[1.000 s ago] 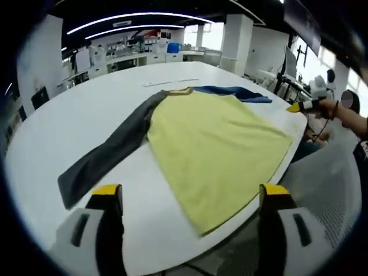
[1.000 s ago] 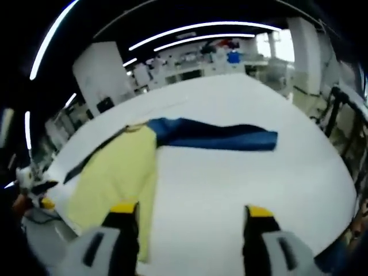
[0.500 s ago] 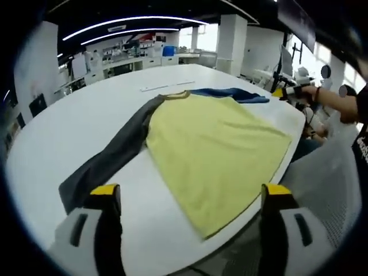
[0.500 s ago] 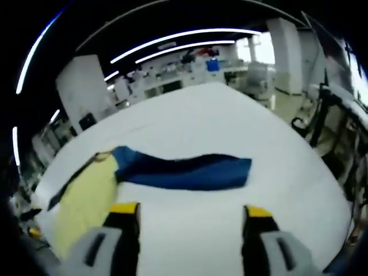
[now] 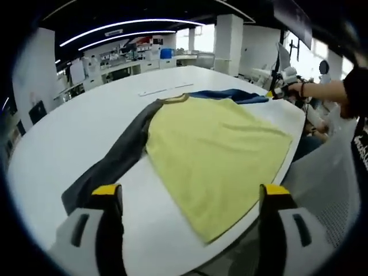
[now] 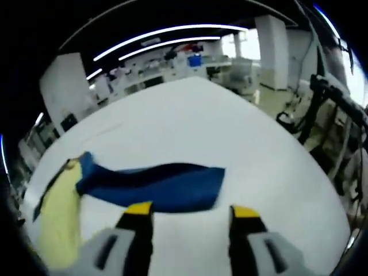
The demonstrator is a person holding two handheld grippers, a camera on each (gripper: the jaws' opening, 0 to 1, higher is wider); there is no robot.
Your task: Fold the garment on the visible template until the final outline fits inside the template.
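Observation:
A long-sleeved shirt lies flat on the white table (image 5: 75,115): yellow body (image 5: 215,149), grey sleeve (image 5: 118,158) stretched toward me, blue sleeve (image 5: 233,95) at the far side. My left gripper (image 5: 187,198) is open above the table's near edge, short of the hem and the grey cuff. In the right gripper view the blue sleeve (image 6: 155,184) lies straight across, its cuff just ahead of my open right gripper (image 6: 190,211), which hovers close above it. The yellow body (image 6: 57,224) shows at the left. The right gripper (image 5: 286,86), held by a hand, appears far right in the left gripper view.
A thin pale strip (image 5: 164,89) lies on the table beyond the collar. A mesh chair (image 5: 325,190) stands at the table's right edge. Desks and shelves (image 5: 132,57) line the room behind. A dark stand (image 6: 322,109) is beside the table's far right rim.
My right gripper has swung toward the blue sleeve and come down close over its cuff. The left gripper has barely moved.

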